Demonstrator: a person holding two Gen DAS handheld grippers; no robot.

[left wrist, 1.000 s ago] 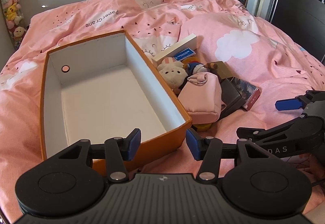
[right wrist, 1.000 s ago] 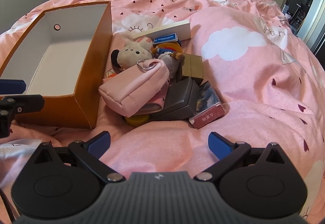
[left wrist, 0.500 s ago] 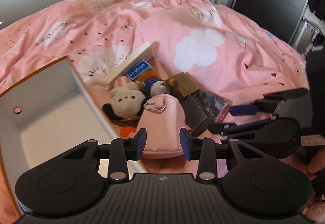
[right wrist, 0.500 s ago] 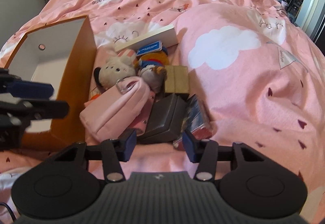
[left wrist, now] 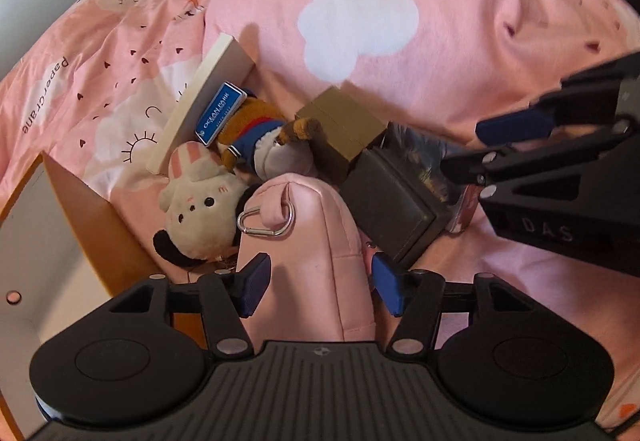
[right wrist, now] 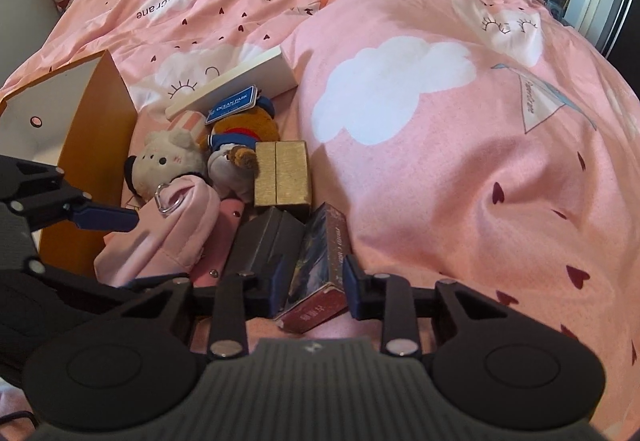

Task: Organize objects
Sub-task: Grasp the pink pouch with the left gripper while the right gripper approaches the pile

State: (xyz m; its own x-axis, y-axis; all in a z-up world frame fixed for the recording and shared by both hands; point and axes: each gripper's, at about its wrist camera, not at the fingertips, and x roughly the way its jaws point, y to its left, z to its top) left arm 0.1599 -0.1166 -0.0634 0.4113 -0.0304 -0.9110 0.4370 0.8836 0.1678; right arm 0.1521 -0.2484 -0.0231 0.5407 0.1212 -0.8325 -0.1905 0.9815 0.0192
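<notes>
Pink cotton duvet [right wrist: 440, 169] covers the bed and carries every item; its print reads "Papercrane" in several places. An orange box [right wrist: 96, 145], white inside, stands open at the left edge of the pile. Just beside its wall lies the pink pouch [left wrist: 312, 241], long axis running away from the left gripper [left wrist: 316, 287]; the fingers [left wrist: 252, 283] straddle its near end, spreading apart, and do not press the fabric. A metal clip [left wrist: 266, 221] hangs at the pouch's far end. The left hand is the nearer one to the pouch and to the box. To the right, a dark case [right wrist: 264, 241] leans against a card pack [right wrist: 320, 265], whose long axis also points away from the right gripper [right wrist: 314, 289]. Its fingers [right wrist: 352, 291] flank the pack's near red end and are closing; contact cannot be confirmed. A blue tag [right wrist: 232, 105] on the brown plush [right wrist: 244, 133] reads "OCEAN PARK". The right gripper body is marked "DAS".
</notes>
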